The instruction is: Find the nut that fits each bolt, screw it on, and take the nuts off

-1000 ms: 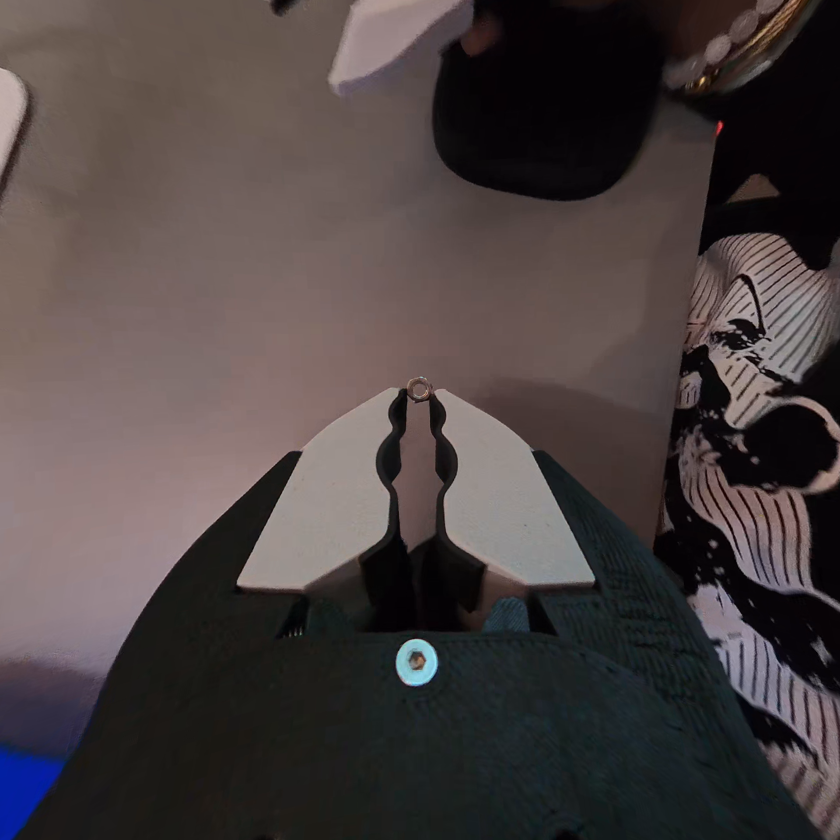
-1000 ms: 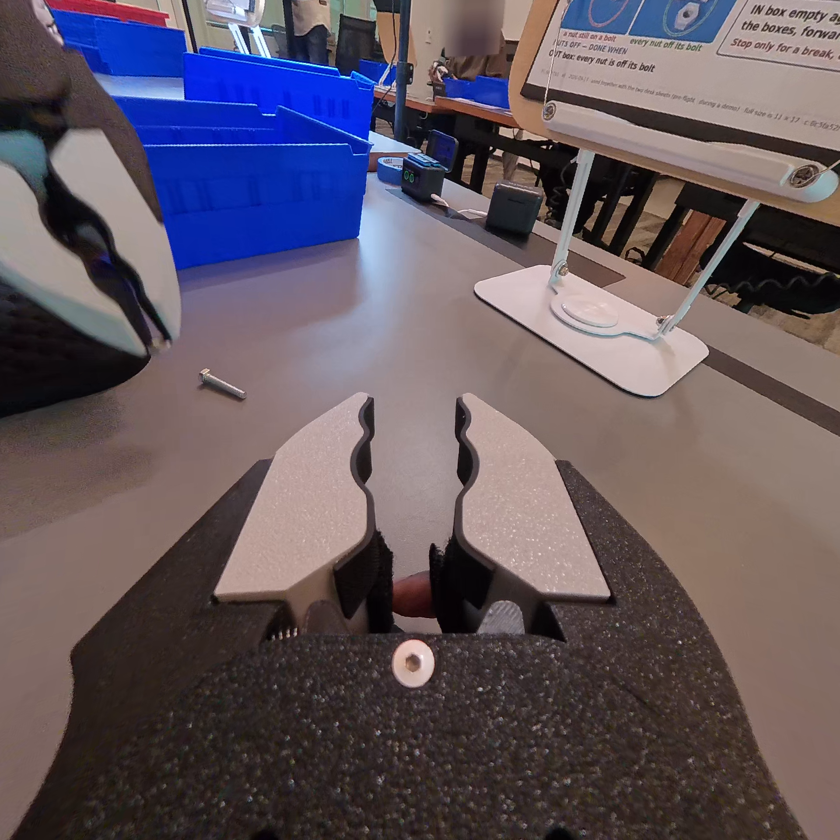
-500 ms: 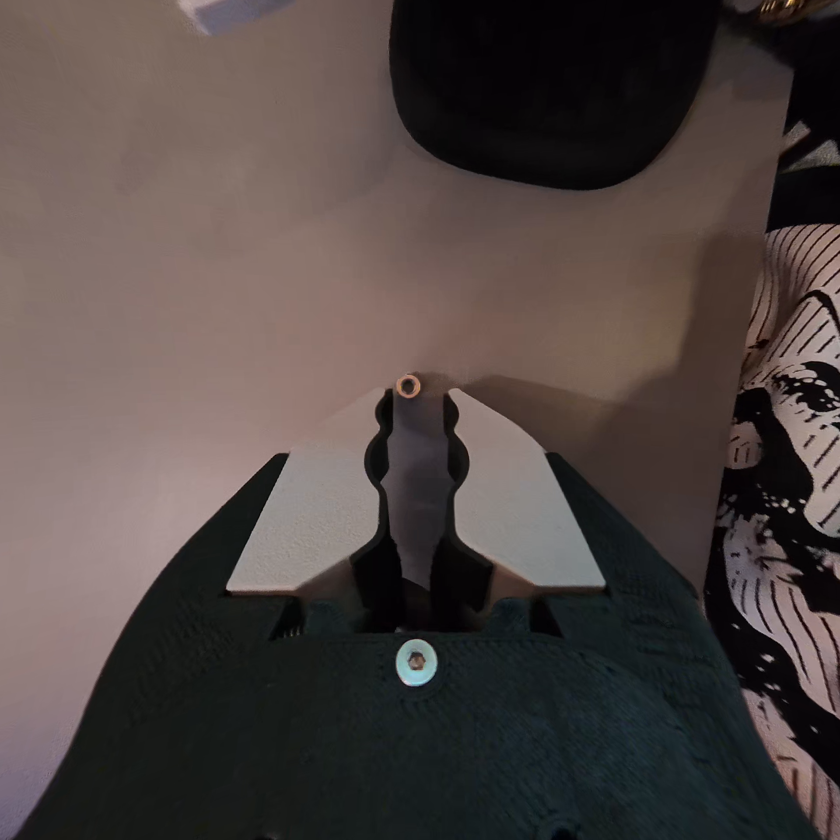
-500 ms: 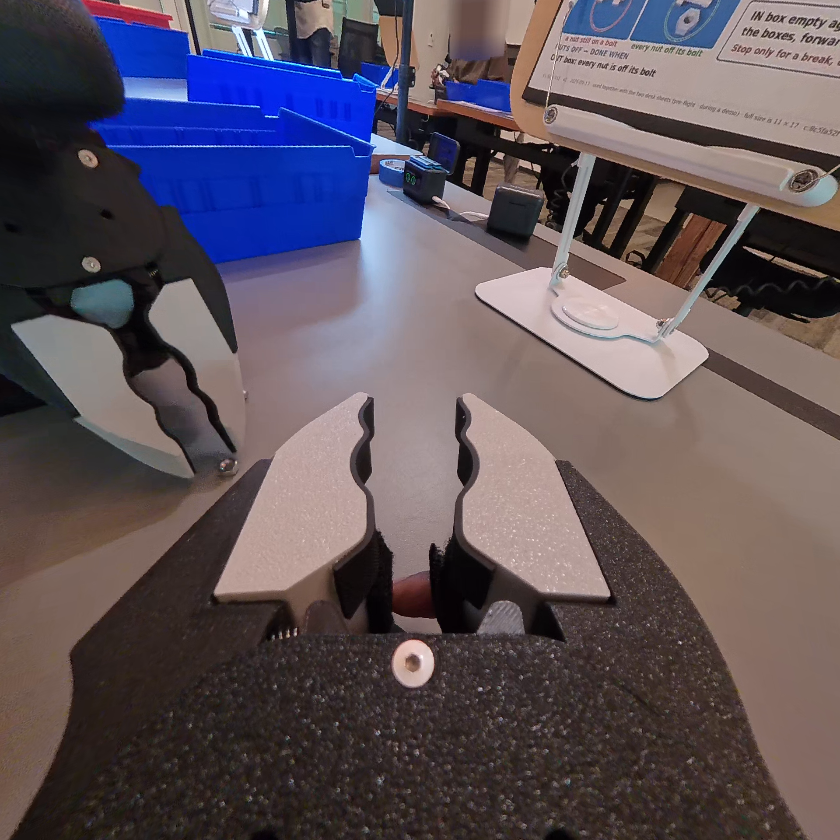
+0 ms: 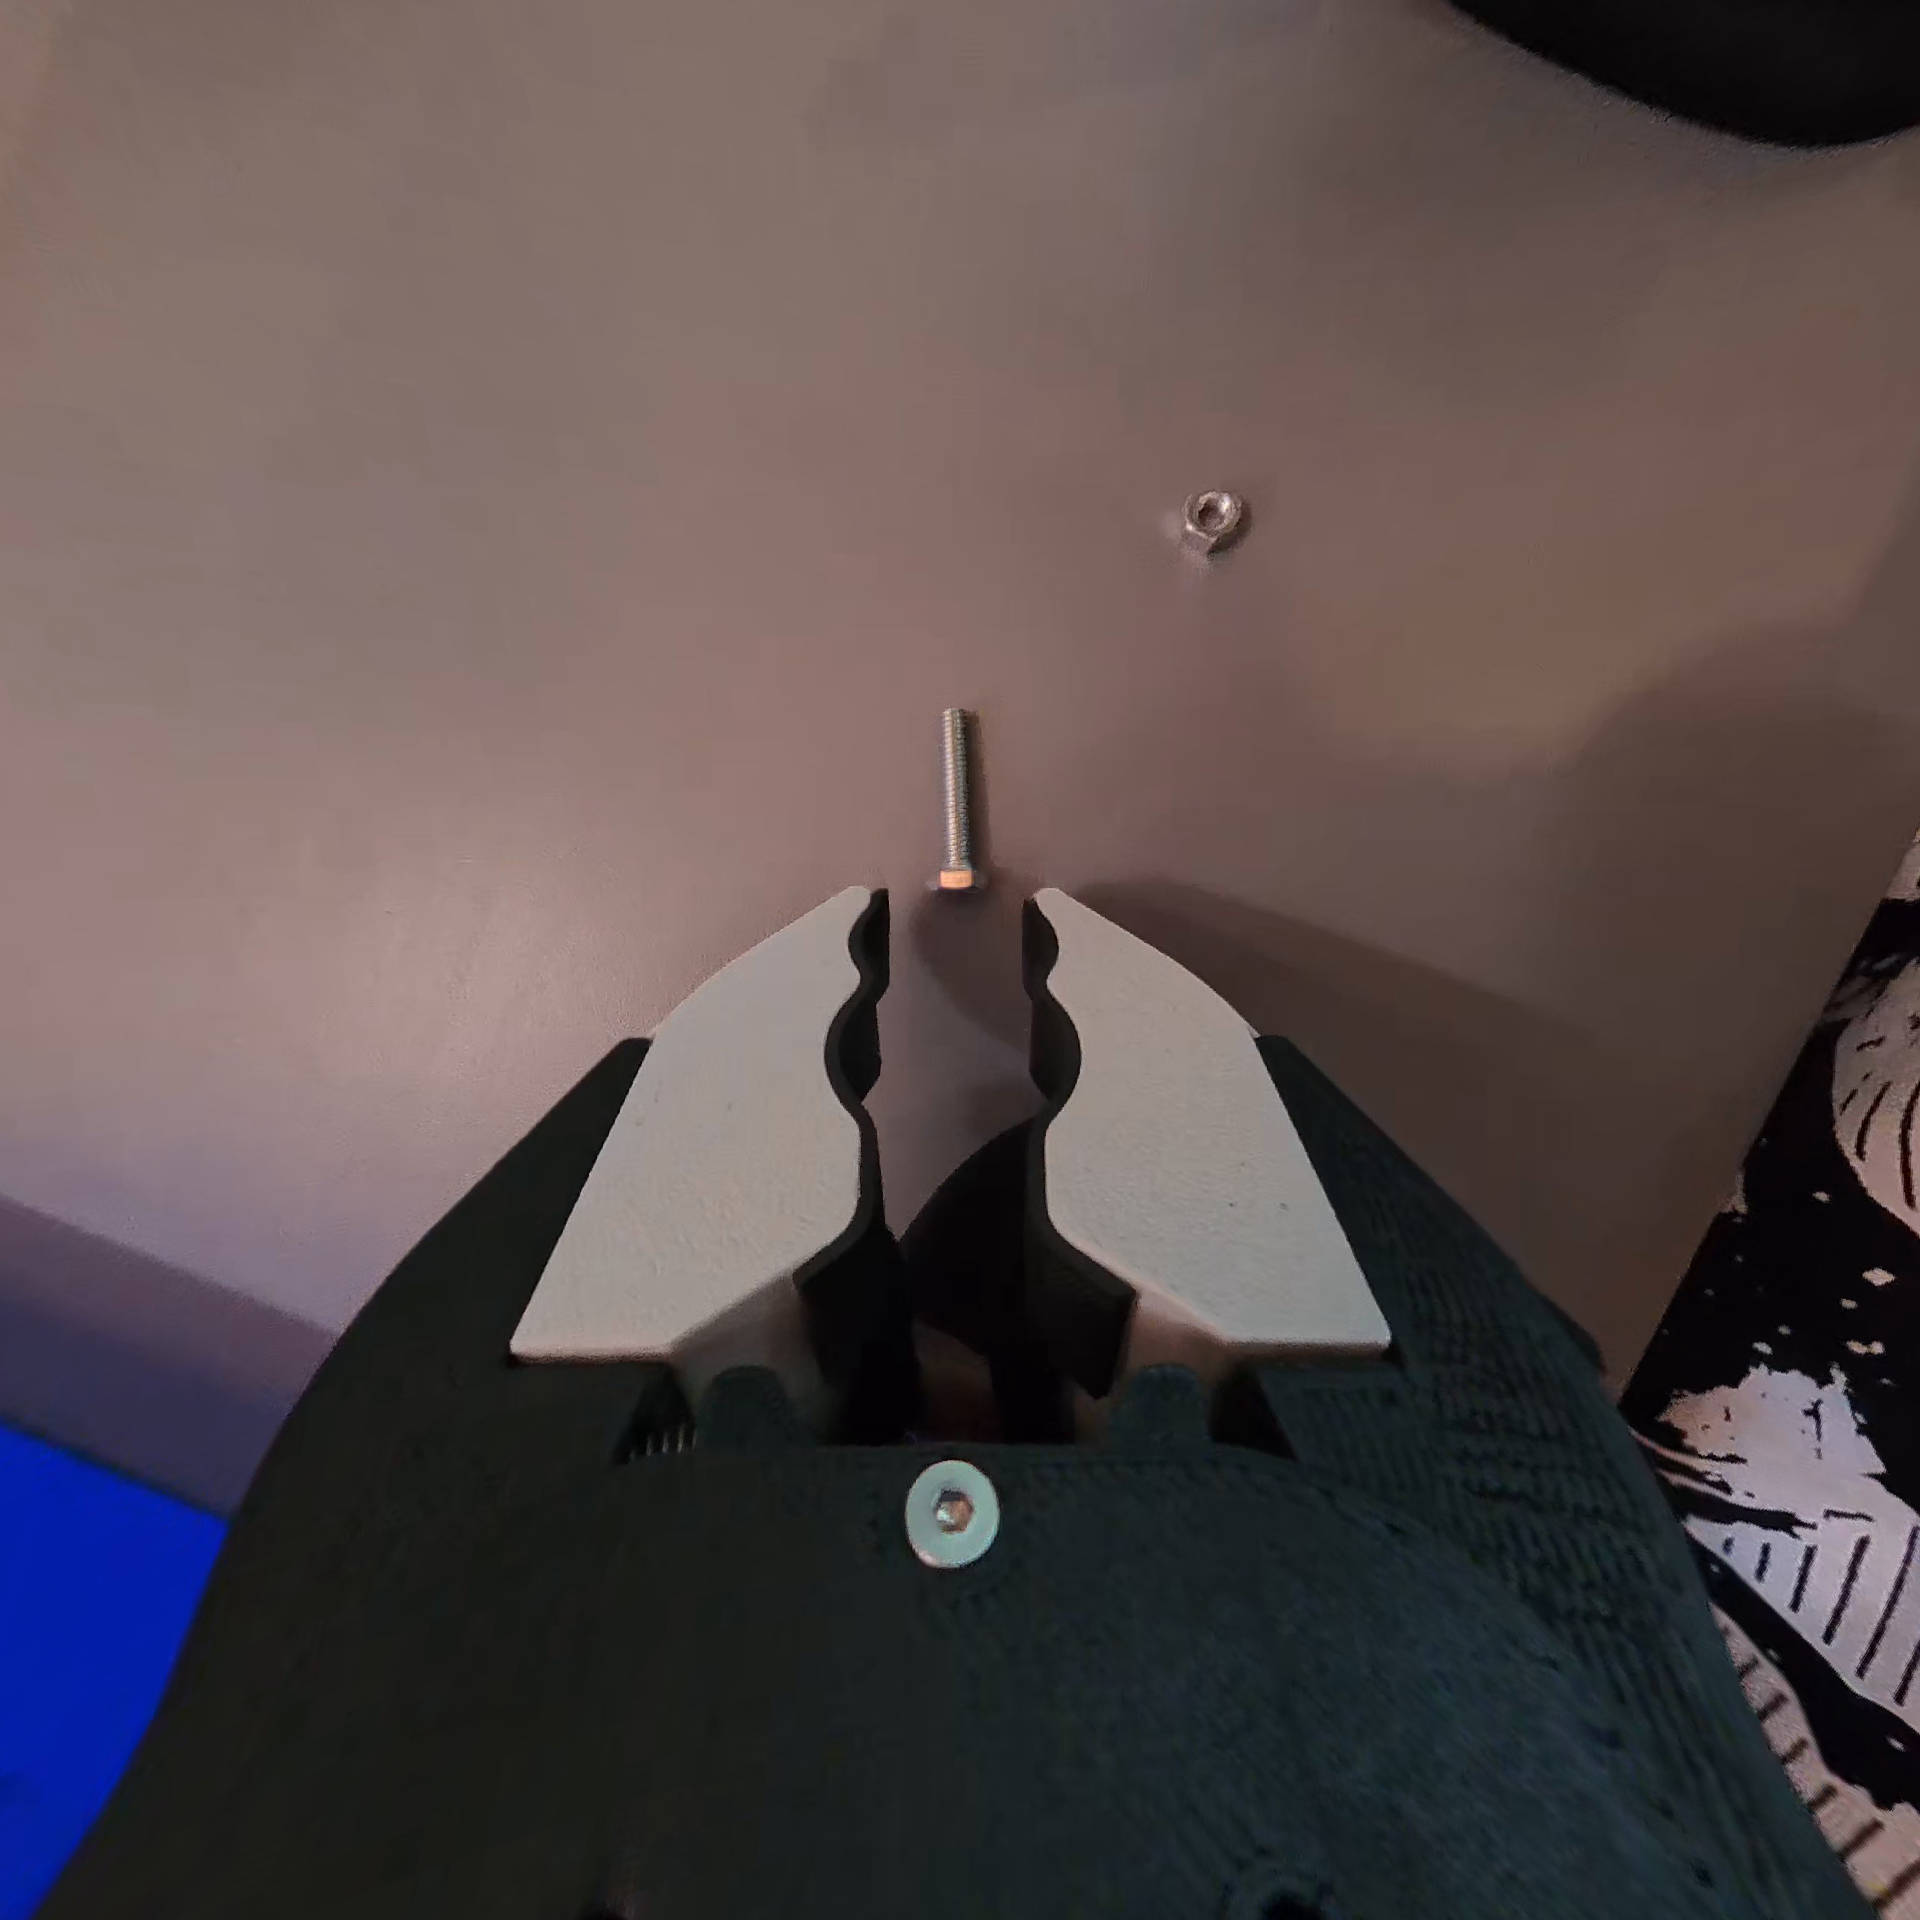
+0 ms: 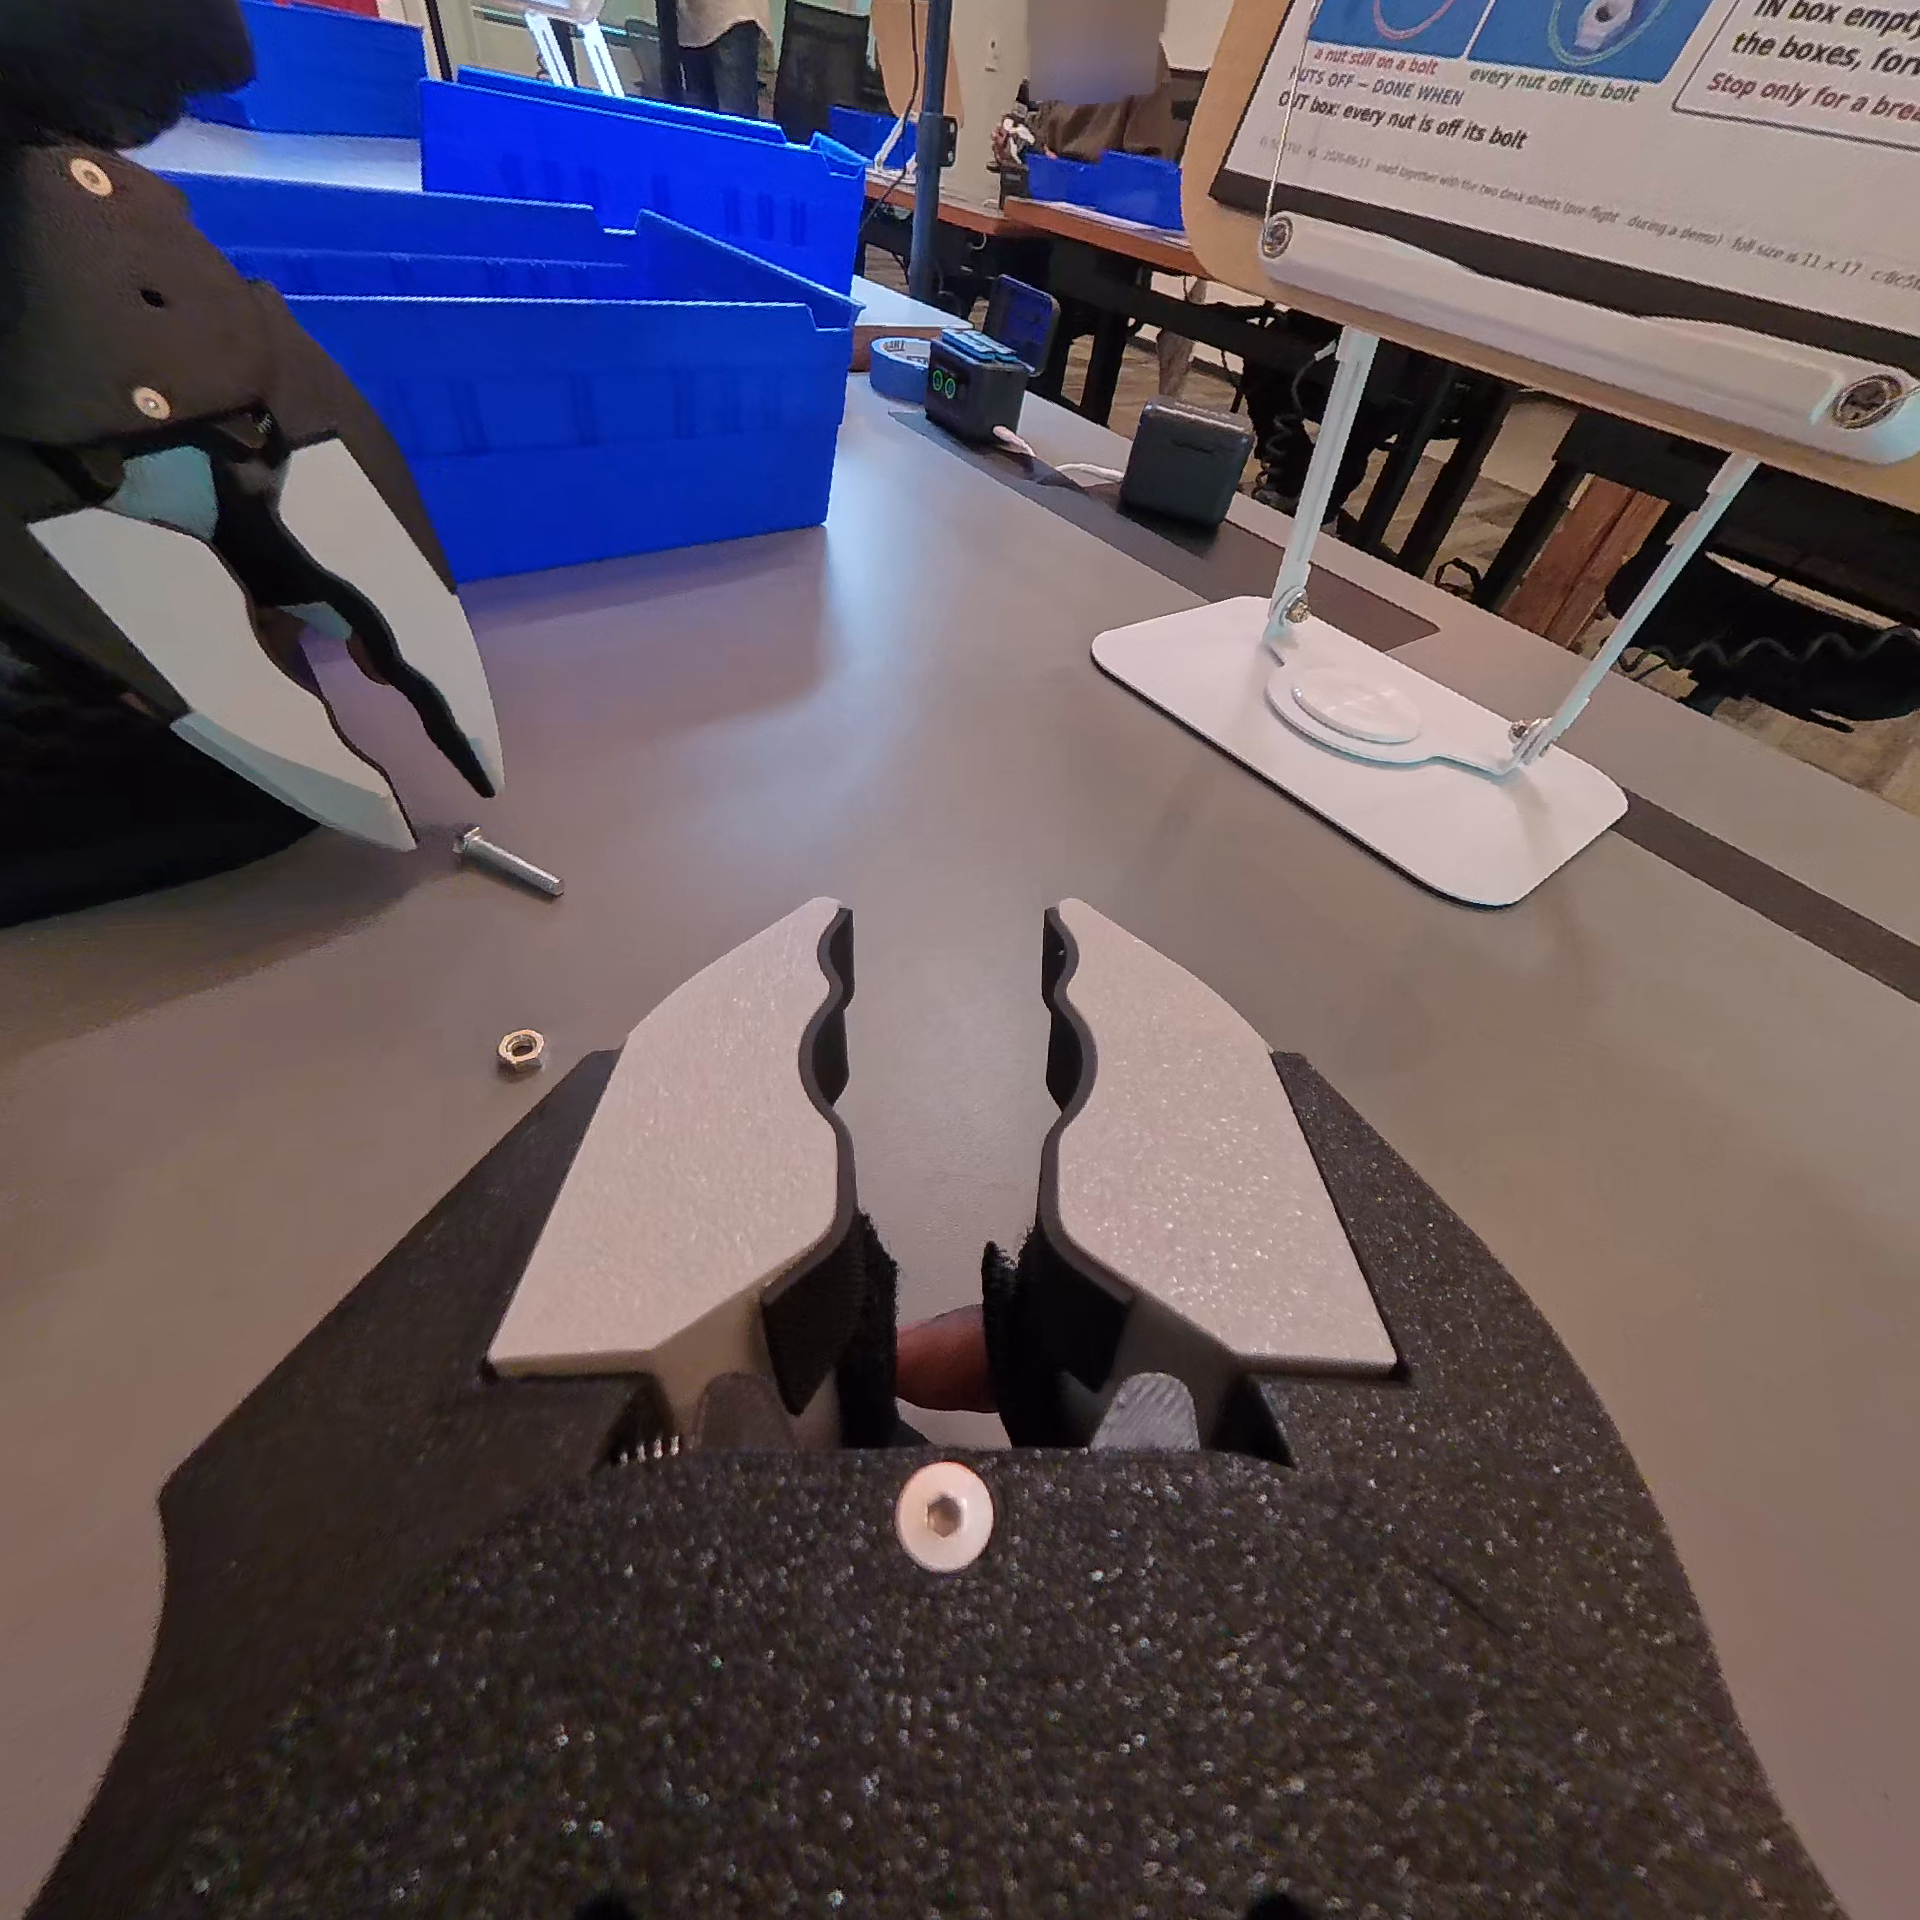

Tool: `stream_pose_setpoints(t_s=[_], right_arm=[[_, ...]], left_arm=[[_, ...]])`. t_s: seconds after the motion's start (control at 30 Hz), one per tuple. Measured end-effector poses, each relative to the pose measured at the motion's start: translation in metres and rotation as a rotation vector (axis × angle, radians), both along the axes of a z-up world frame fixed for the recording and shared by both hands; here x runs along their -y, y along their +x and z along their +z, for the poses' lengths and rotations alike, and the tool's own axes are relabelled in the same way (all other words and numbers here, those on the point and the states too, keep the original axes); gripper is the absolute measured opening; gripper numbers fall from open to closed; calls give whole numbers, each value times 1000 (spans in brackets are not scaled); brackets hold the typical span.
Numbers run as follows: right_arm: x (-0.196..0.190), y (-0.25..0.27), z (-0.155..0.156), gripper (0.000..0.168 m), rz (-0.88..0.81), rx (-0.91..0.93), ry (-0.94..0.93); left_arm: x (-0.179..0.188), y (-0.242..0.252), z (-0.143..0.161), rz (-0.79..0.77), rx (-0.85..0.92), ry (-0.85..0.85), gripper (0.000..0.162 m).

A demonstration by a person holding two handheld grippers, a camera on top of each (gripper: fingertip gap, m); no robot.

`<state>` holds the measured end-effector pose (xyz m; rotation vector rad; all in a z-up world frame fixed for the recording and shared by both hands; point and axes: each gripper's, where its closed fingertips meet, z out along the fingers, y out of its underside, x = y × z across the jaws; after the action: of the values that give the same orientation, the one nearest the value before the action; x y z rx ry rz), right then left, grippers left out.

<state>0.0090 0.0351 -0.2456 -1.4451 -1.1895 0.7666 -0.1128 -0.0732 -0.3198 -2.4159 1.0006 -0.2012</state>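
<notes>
The bolt lies flat on the grey tabletop with its hex head toward the left gripper, whose fingers are spread and empty, their tips just short of the head on either side. The nut lies loose on the tabletop past the bolt's threaded end and off to its right, well apart from it and threaded on nothing. In the right wrist view the nut sits nearer than the bolt and just beside the left finger of the right gripper, which hangs low over the tabletop with its fingers also spread and holding nothing. Behind the bolt stand blue bins, and far to its right a white sign stand. Judging from how things lie, this pair is apart and neither piece is held. Whether the nut has already been tried on this bolt and removed cannot be told. If it has not, the bolt must be pinched by its head, the nut picked up, threaded on and then backed off again.
</notes>
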Motion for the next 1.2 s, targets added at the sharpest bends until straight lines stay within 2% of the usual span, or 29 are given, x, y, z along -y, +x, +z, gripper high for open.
stream_pose_setpoints(t_s=[0.57, 0.63, 0.77, 0.83, 0.93, 1.03, 1.2], right_arm=[[0, 0, -1, 35, 0, 5, -4], [0, 0, 0, 35, 7, -2, -1], [13, -1, 11, 32, 98, -66, -14], [26, -4, 25, 27, 184, -165, -54], [50, -8, 59, 26, 351, -413, -207], [54, -13, 67, 23, 382, -470, -282], [57, -29, 42, 19, 352, -299, -246]], left_arm=[[-6, 5, -9, -7, 78, -26, 11], [-12, 16, 3, -20, 201, 29, 11], [-31, 56, 64, -115, 635, 293, 11], [-39, 68, 93, -142, 801, 447, 11], [-44, 82, 111, -151, 984, 490, 11], [-46, 93, 105, -163, 1034, 455, 11], [-41, 97, 101, -213, 971, 493, 11]])
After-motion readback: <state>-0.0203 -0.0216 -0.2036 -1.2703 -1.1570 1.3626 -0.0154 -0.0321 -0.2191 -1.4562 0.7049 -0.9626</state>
